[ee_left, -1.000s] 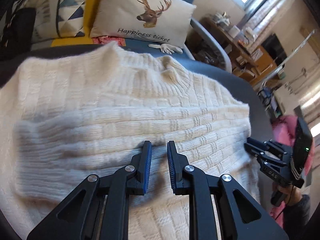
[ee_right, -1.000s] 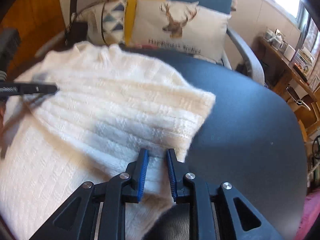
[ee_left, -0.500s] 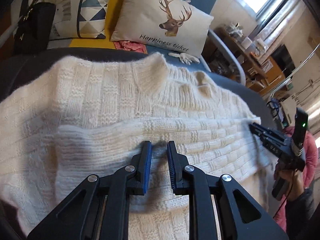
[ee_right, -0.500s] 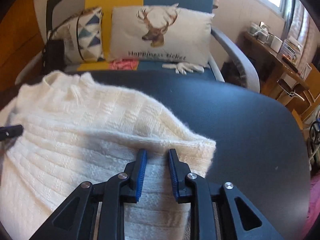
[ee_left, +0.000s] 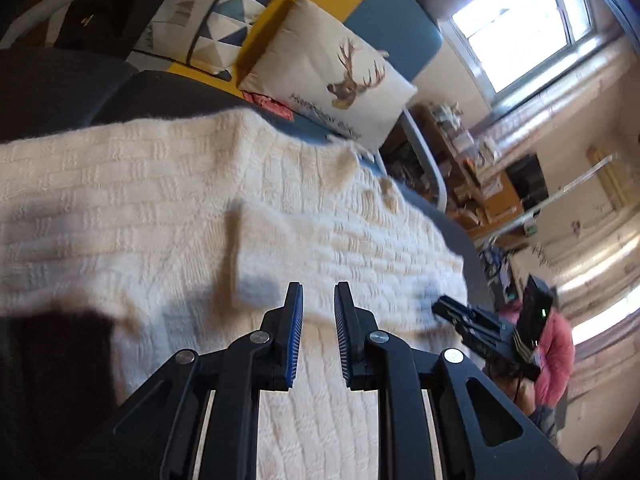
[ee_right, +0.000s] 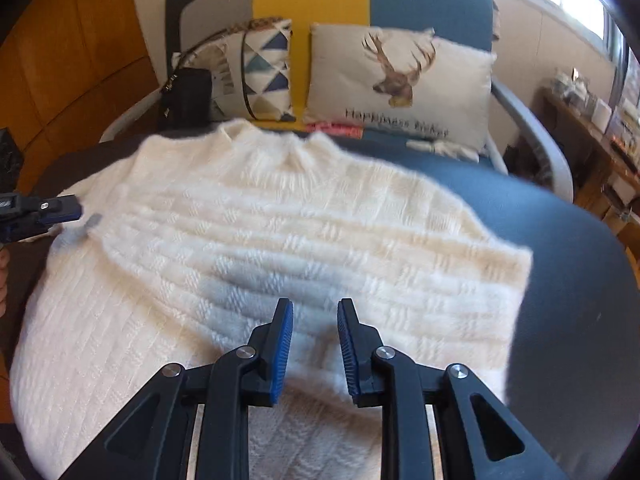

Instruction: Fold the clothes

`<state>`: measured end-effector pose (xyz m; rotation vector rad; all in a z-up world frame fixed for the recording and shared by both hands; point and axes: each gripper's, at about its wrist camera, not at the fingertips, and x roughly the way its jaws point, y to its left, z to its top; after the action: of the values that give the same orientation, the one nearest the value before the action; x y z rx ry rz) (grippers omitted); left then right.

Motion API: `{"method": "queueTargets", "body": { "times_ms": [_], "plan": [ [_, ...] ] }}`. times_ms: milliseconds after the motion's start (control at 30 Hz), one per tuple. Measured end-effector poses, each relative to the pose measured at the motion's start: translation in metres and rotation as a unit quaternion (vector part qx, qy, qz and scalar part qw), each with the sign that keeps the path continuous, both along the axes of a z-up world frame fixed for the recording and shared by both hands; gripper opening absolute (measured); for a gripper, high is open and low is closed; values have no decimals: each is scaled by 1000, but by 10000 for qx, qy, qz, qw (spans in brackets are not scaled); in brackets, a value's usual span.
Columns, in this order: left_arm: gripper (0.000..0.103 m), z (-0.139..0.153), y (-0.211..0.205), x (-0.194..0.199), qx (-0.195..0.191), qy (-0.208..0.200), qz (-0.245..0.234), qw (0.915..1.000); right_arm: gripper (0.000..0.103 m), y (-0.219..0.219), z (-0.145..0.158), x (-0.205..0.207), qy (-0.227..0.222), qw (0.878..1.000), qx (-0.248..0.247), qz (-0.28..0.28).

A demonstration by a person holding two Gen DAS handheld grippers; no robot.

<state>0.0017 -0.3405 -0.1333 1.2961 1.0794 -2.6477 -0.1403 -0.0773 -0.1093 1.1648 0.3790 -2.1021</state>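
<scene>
Nearest in each wrist view: both sets of jaws stand parted w/ nothing between them. The left gripper hangs over the sweater's near half, and the right gripper sits low over the knit near its right side; whether either touches the fabric can't be told. The cream sweater lies spread on the dark round counter, collar toward the sofa, w/ one sleeve folded across the chest and its cuff end just ahead of the left gripper. The right edge of the knit looks folded in and straight, so it's partly folded; how far along is hard to judge. Risks: the knit is thick and fuzzy, so a shallow pinch could grab only the top layer and drag the sleeve out of place. A deep pinch could take both layers and bunch the body. The collar end sits near the counter's far rim, so a pull that way may slide it off. Beyond, the deer cushion and black bag sit on the sofa, well apart.
</scene>
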Motion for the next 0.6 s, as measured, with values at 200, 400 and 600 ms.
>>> {"method": "queueTargets", "body": {
  "times_ms": [200, 400, 600],
  "plan": [
    [17, -16, 8, -9, -596, -519, 214, 9966, 23, 5, 7, 7, 6, 9996, -213, -192],
    [17, 0, 31, -16, -1097, -299, 109, 9935, 23, 2, 17, 26, 181, 9995, -244, -32],
    [17, -13, 32, -28, -1386, -799, 125, 9870, 23, 19, 13, 19, 45, 9985, -449, -321]
  ]
}}
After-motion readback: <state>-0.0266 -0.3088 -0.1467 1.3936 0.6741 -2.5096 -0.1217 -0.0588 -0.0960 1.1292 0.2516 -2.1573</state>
